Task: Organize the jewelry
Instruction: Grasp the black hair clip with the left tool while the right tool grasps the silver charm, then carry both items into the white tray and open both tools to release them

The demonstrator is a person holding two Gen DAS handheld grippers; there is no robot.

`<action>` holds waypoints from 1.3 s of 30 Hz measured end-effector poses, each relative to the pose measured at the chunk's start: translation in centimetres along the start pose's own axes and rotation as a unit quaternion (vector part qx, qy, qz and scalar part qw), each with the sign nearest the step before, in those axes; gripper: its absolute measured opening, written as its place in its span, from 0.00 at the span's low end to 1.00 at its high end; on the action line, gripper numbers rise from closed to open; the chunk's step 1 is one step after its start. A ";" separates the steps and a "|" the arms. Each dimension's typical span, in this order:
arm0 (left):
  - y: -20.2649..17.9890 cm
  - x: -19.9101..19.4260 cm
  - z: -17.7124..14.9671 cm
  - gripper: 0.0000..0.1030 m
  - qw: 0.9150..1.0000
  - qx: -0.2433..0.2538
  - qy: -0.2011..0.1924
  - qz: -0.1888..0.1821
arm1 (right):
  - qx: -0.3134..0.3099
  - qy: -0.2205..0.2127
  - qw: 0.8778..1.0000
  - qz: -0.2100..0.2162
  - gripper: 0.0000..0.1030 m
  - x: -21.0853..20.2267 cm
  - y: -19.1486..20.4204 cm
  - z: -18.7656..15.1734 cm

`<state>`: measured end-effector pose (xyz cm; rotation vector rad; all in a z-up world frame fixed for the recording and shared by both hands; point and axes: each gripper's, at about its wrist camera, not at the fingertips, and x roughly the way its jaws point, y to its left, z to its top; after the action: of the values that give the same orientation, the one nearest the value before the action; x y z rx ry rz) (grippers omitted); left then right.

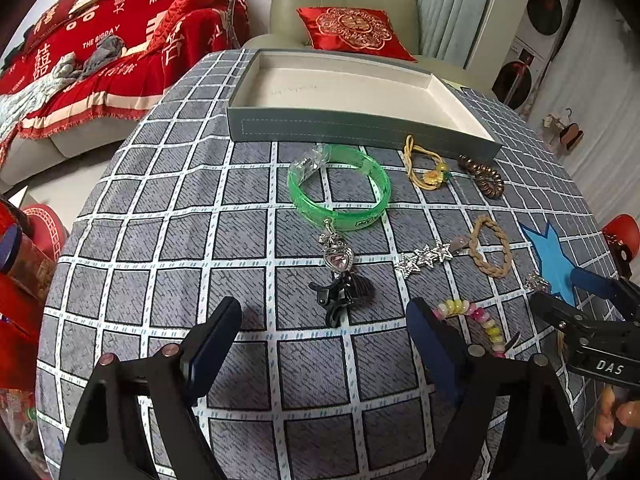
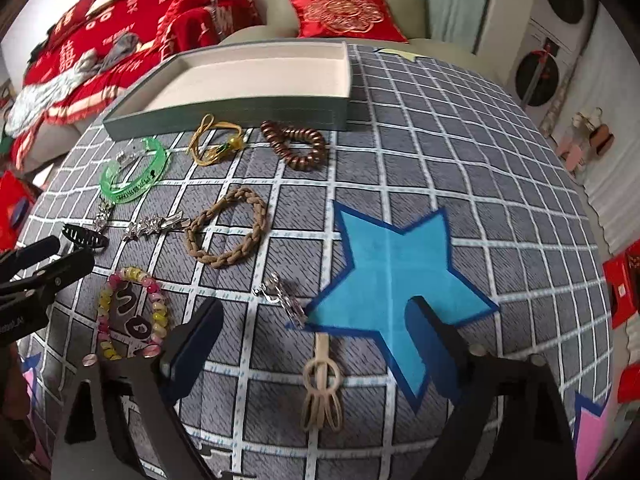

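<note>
Jewelry lies spread on a checked tablecloth (image 1: 160, 280) before an empty grey tray (image 1: 360, 124). In the left wrist view my left gripper (image 1: 324, 320) is open, with a black hair claw (image 1: 340, 296) and a heart charm (image 1: 338, 258) between its fingers, just ahead. A green bangle (image 1: 340, 192) lies beyond. In the right wrist view my right gripper (image 2: 316, 316) is open above a silver clip (image 2: 286, 300) and a beige hair tie (image 2: 322, 392). A bead bracelet (image 2: 132, 312), a braided tie (image 2: 228, 228) and a brown coil tie (image 2: 296, 144) lie further off.
A yellow flower tie (image 1: 428, 168) and a star clip (image 1: 424, 258) lie near the tray (image 2: 248, 108). A blue star patch (image 2: 392, 280) is on the cloth. A red-covered sofa (image 1: 100, 60) and a green armchair (image 1: 340, 0) stand behind the table.
</note>
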<state>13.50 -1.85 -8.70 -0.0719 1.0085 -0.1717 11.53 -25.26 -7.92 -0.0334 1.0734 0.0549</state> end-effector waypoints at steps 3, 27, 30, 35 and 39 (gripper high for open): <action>0.2 0.2 0.1 0.94 1.000 -0.006 -0.002 0.002 | -0.016 0.012 1.000 0.005 0.74 0.8 0.5 0.3; 1.1 -1.0 0.1 0.37 0.999 -0.012 -0.011 -0.041 | -0.026 0.014 0.999 0.040 0.13 -0.7 1.9 1.1; 1.2 -1.9 0.3 0.37 0.999 -0.006 -0.017 -0.049 | -0.011 0.009 0.998 0.059 0.13 -1.4 1.5 1.4; 1.4 -3.3 1.5 0.37 0.998 0.003 -0.023 -0.063 | 0.005 -0.004 0.997 0.083 0.13 -2.8 1.1 2.5; 1.9 -4.6 3.5 0.37 0.997 0.001 -0.034 -0.073 | 0.018 -0.013 0.995 0.099 0.13 -3.5 0.6 4.0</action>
<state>14.26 0.75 -3.29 -0.1488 0.9359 -0.3016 13.29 -24.50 -2.94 0.1075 1.0487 0.2147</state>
